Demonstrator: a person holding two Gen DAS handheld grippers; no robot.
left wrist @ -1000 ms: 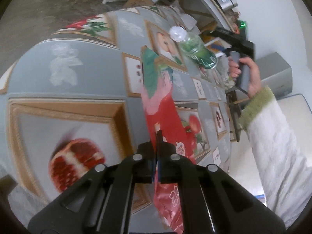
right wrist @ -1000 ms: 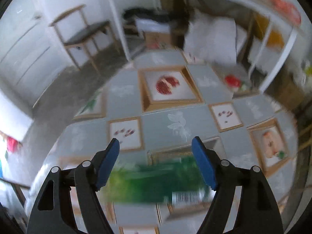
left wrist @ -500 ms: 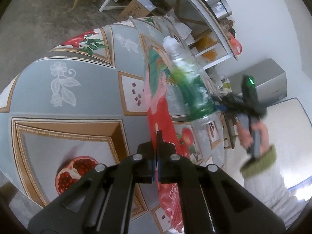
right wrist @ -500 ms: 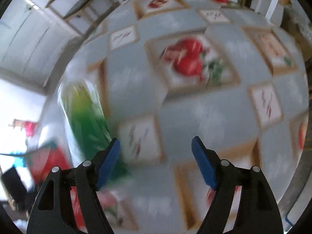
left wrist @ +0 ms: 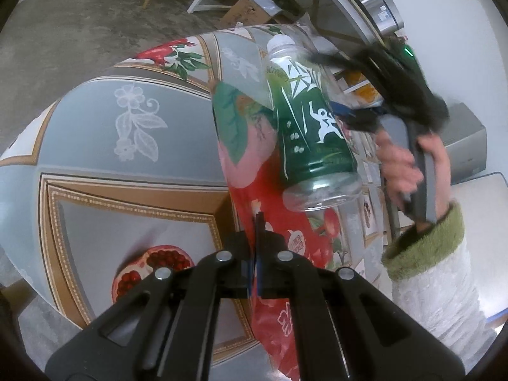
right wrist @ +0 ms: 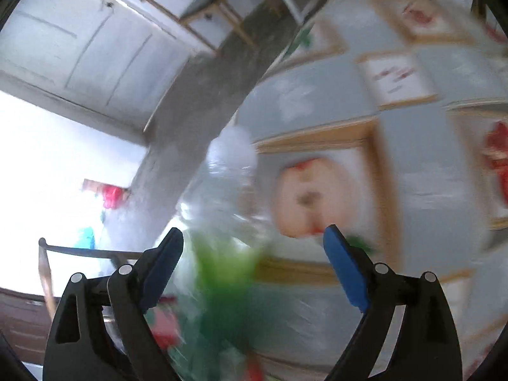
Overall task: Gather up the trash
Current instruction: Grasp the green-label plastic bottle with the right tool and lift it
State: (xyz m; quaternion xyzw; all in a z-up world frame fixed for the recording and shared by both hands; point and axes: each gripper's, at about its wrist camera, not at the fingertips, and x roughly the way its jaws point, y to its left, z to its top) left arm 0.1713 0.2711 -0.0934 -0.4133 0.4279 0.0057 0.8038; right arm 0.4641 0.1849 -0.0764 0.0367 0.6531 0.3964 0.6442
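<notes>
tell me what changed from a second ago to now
The right gripper swung the green bottle off the table toward the red bag. Its jaws have just been opening; the bottle is between them but looks released. The left gripper stayed shut on the bag.

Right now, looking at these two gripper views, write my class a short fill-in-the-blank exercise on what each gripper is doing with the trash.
1. The left gripper is shut on the edge of a ____ plastic bag.
2. The clear plastic bottle with a green label has a ____ cap.
3. The right gripper has jaws that stand ____, their blue pads not pressing on the bottle.
4. The tablecloth is printed with fruit in ____-coloured frames.

Missing words: red; white; open; gold
</notes>
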